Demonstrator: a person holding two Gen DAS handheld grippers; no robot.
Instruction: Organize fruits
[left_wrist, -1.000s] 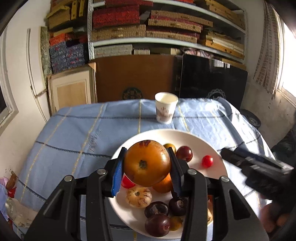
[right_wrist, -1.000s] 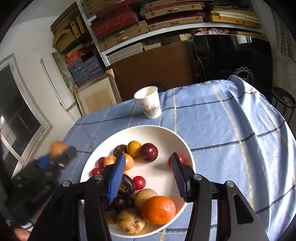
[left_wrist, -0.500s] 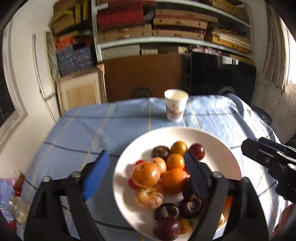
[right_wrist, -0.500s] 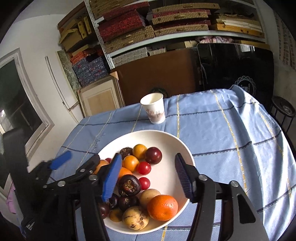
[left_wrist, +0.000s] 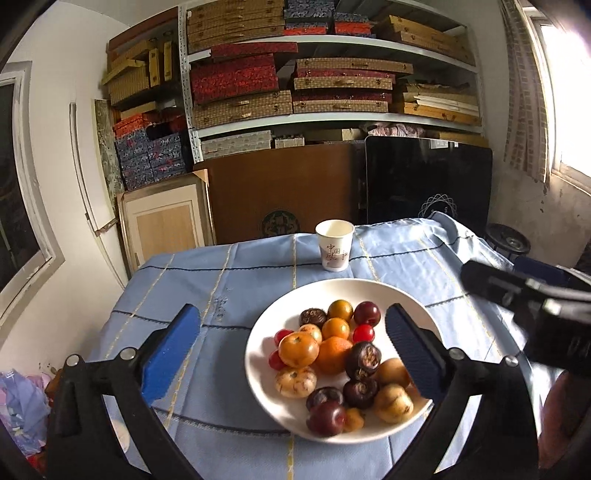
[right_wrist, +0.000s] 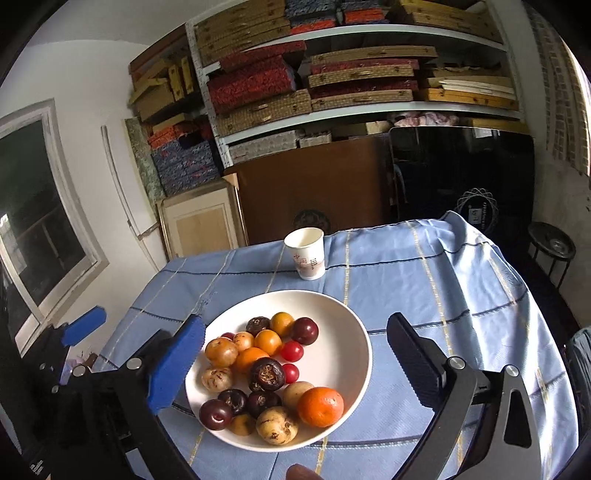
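The fruits (left_wrist: 332, 354) lie heaped in a white plate (left_wrist: 373, 291) near the middle of the blue-clothed tabletop (left_wrist: 229, 284), with a paper cup (left_wrist: 334, 245) beyond it toward the far edge. The left gripper (left_wrist: 291, 354) and right gripper (right_wrist: 295, 365) hang above the plate. Both have just been opening their jaws, which stand wide with nothing gripped.

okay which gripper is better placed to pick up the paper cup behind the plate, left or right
Probably the right. Both grippers have just opened and hold nothing. In the right wrist view the paper cup sits almost on the line between the right gripper fingers; the left gripper lies off beside the white plate.
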